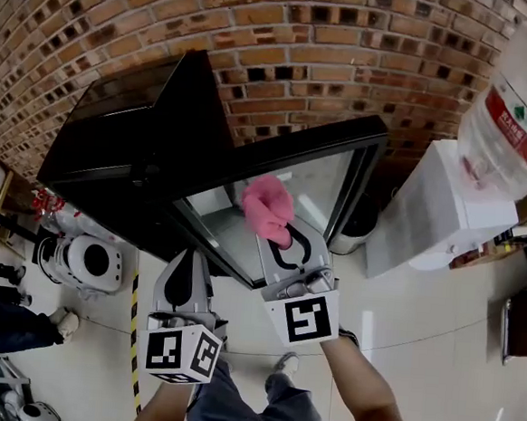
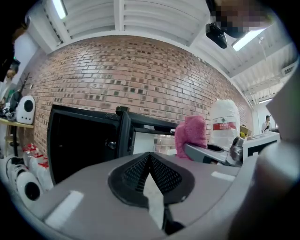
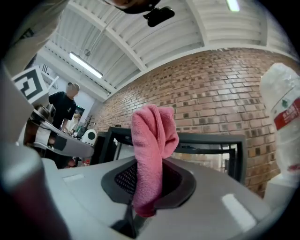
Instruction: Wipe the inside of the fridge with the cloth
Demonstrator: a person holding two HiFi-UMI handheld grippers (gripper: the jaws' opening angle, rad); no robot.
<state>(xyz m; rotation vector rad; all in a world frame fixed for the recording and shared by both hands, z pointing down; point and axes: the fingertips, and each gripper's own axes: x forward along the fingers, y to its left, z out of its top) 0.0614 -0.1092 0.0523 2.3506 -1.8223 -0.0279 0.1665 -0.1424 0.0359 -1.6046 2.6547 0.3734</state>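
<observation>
Right hand-held gripper [image 3: 149, 165] clamped on cloth [image 3: 152, 133], left hand-held gripper [image 2: 150, 158] closed; ceiling [image 3: 187, 28] in gripper views alone.

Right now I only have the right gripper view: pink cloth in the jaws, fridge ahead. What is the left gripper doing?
Observer: The left gripper is shut, with nothing between its jaws.
Operator: Where is it held?
Observer: In the head view it sits nearer the person than the right gripper, short of the fridge.
Operator: Is the cloth inside?
Observer: From above, the cloth shows in front of the fridge's glass panel; I cannot tell whether it touches.
</observation>
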